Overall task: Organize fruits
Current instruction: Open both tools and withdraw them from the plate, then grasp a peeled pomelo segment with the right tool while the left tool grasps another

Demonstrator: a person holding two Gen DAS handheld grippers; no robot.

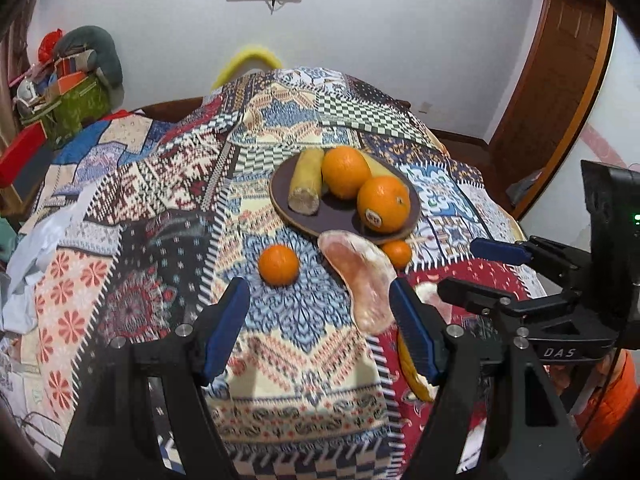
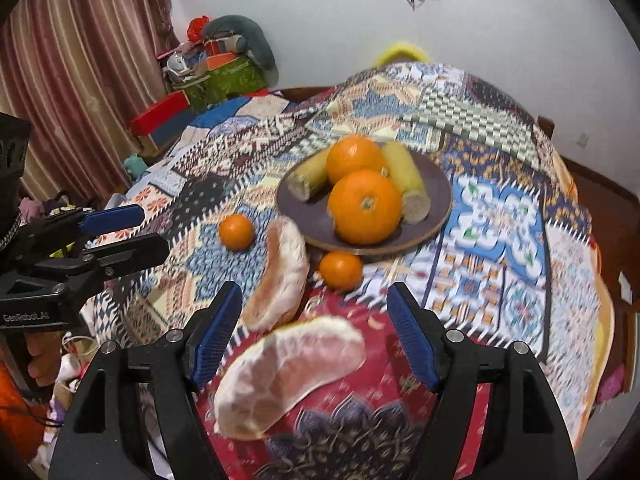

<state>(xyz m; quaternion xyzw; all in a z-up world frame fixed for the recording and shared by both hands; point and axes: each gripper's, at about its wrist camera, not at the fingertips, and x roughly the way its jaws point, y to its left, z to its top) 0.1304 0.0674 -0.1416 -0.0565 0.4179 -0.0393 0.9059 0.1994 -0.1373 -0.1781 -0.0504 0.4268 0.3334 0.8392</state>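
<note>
A dark plate (image 1: 340, 218) (image 2: 312, 216) holds two oranges (image 1: 346, 172) (image 2: 364, 206) and two corn cobs (image 1: 306, 180) (image 2: 408, 184). Two small tangerines (image 1: 279, 265) (image 2: 341, 270) lie on the cloth in front of it. One peeled pomelo segment (image 1: 360, 276) (image 2: 284, 276) lies beside the plate. My left gripper (image 1: 320, 328) (image 2: 132, 234) is open and holds nothing, just short of the left tangerine. My right gripper (image 2: 314, 336) (image 1: 476, 272) is open over a second pomelo segment (image 2: 288, 376), which lies on the cloth between its fingers with a gap to the right pad.
A patchwork cloth (image 1: 280, 360) (image 2: 500, 220) covers the round table and hangs over its edges. Boxes and bags (image 1: 68, 88) (image 2: 216, 68) are piled at the back left, by a striped curtain (image 2: 80, 60). A wooden door (image 1: 560, 80) stands at the right. A person's orange sleeve (image 1: 616, 400) is near.
</note>
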